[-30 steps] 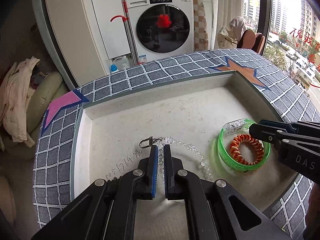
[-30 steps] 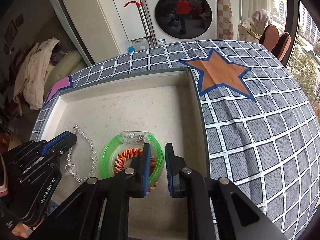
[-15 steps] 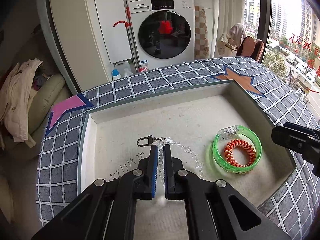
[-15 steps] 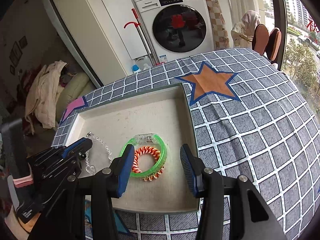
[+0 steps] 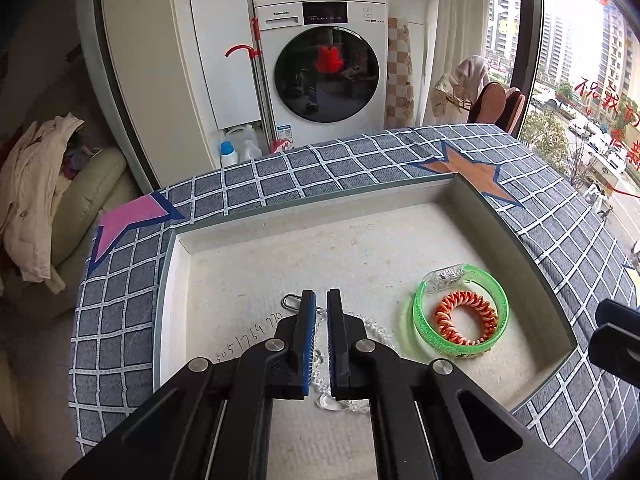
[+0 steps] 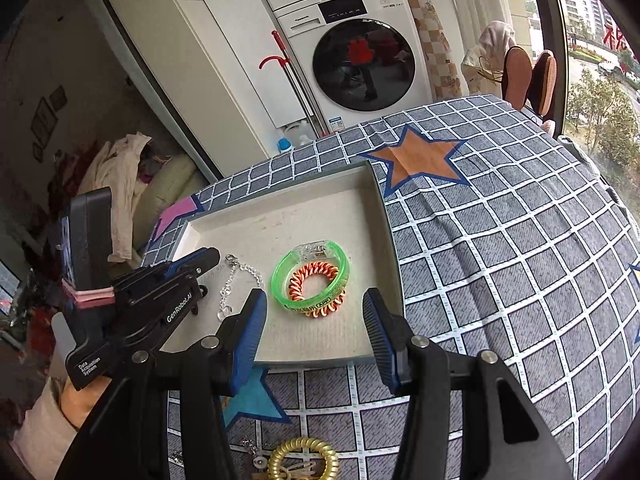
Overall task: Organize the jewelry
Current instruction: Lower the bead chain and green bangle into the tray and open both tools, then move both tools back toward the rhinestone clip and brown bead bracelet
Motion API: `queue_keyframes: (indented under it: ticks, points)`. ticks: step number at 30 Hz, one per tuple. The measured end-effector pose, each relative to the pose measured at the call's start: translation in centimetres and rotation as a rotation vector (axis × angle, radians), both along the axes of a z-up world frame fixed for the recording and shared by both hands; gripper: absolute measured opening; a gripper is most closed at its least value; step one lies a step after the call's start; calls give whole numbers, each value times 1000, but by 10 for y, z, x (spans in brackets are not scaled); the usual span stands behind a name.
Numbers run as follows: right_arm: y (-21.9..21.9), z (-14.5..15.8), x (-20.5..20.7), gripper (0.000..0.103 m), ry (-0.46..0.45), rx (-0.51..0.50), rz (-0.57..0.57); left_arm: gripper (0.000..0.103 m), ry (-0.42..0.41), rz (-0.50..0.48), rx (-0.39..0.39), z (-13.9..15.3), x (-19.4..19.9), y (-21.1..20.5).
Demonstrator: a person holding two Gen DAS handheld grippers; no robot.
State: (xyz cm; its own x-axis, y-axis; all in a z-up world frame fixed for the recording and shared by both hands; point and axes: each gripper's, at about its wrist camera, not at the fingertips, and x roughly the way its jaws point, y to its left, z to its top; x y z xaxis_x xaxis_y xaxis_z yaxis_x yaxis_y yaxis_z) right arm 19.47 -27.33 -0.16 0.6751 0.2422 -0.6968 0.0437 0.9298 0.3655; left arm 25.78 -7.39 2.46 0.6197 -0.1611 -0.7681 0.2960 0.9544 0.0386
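Taking the tray [image 6: 390, 240] as landmark: over its left edge the left tool [image 6: 208, 258], marked "GenRobot.AI" and "Data Acquisition System", is seen pressed together, with nothing visibly gripped. Handwritten digits, partly hidden, are seen on the tray floor. The clear bead chain [image 6: 240, 280] lies inside at left, the green bangle [image 6: 310, 280] ringing an orange coil [image 6: 316, 286] at centre. Before it, the right tool [image 6: 316, 312] is opening, empty. Beyond the tray, a "Panasonic" washer [image 5: 320, 68] is seen.

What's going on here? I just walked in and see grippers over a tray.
A person is sorting jewelry into a tray. The left gripper is shut on a clear bead chain lying in the tray. The right gripper hangs above, jaws opening and empty. A green bangle already lies there, ringing an orange coil tie.
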Motion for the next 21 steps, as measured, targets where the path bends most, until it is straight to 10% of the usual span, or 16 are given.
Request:
queue_keyframes:
  ticks: [8, 9, 10, 21]
  points:
    - [-1, -5, -23, 82, -4, 38, 4, 31, -8, 6, -38, 16, -13, 9]
    - [-1, -5, -26, 82, -6, 43, 4, 53, -10, 8, -43, 18, -17, 11]
    - [0, -6, -30, 82, -7, 50, 6, 103, -6, 16, -42, 20, -20, 13]
    - [2, -12, -73, 103, -48, 61, -13, 103, -96, 61, -36, 9, -71, 44]
